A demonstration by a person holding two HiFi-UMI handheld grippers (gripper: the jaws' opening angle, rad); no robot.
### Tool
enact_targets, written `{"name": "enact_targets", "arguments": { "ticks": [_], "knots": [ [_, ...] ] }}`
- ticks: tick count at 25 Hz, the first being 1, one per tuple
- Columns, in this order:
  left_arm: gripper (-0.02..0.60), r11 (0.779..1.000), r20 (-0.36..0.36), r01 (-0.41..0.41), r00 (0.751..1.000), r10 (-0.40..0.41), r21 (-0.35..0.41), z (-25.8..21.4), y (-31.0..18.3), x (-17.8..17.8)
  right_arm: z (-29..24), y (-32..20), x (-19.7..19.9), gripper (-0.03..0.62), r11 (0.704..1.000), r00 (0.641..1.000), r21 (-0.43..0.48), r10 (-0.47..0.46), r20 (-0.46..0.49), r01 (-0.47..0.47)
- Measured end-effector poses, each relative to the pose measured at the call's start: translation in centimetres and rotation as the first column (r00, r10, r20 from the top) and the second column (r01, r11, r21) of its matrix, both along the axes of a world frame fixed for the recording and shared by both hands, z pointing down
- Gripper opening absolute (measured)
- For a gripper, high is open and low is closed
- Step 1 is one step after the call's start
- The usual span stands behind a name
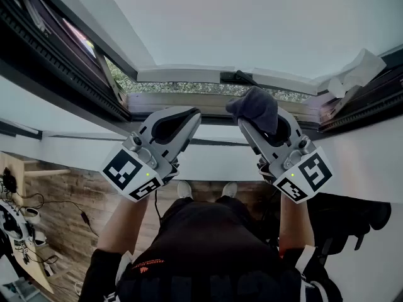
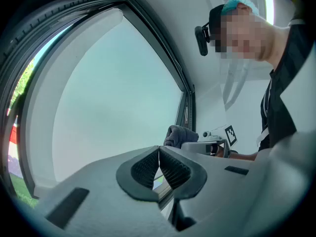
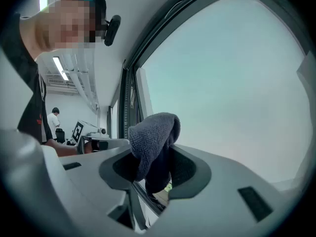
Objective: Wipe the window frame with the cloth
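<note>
The right gripper point(image 3: 156, 171) clamps the cloth point(image 1: 254, 106) just below the window frame point(image 1: 182, 75) — folds hide its jaw tips. The left gripper point(image 1: 191, 114) sits beside it, jaws together, empty.

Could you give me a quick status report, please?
Left gripper shut, empty. Right gripper shut on cloth, close to window frame. No obstruction seen.

Left gripper point(image 2: 159, 153) closed, grey cloth point(image 2: 178, 135) beyond

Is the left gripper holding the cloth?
No, the left gripper is shut and empty; the right gripper clamps the dark cloth.
</note>
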State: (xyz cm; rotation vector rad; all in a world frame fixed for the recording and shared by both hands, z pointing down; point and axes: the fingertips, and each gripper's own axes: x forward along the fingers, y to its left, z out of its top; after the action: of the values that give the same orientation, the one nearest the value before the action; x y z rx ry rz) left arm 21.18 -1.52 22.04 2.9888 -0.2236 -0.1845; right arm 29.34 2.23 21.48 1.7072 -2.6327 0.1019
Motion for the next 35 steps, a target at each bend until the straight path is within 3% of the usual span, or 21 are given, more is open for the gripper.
{"name": "enact_targets", "arguments": {
  "ticks": [13,18,24,35],
  "knots": [
    [0.021,0.999,-0.003,0.036,0.999,-0.036,-0.001,0.1,-2.0,-1.4,-1.1,-2.3,-0.9,0.166,0.999,1.0,0.035,-0.018,0.014,0.017],
    [0.021,0.996,0.001,0.077,0.997,-0.077,0.048,0.1,-2.9,-2.7,-1.5,-3.4,-1.9,0.164,0.997,0.999,0.067,-0.039,0.01,0.038],
    [0.021,0.978,-0.023,0.161,0.987,-0.159,0.136,-2.4,-4.5,-5.9,-3.6,-5.8,-4.5,0.164,0.988,0.995,0.118,-0.099,-0.006,0.099],
    [0.02,0.937,-0.112,0.266,0.963,-0.247,0.225,-8.2,-6.8,-12.9,-9.0,-9.5,-11.8,0.164,0.962,0.981,0.194,-0.182,-0.07,0.193]
  ]
}}
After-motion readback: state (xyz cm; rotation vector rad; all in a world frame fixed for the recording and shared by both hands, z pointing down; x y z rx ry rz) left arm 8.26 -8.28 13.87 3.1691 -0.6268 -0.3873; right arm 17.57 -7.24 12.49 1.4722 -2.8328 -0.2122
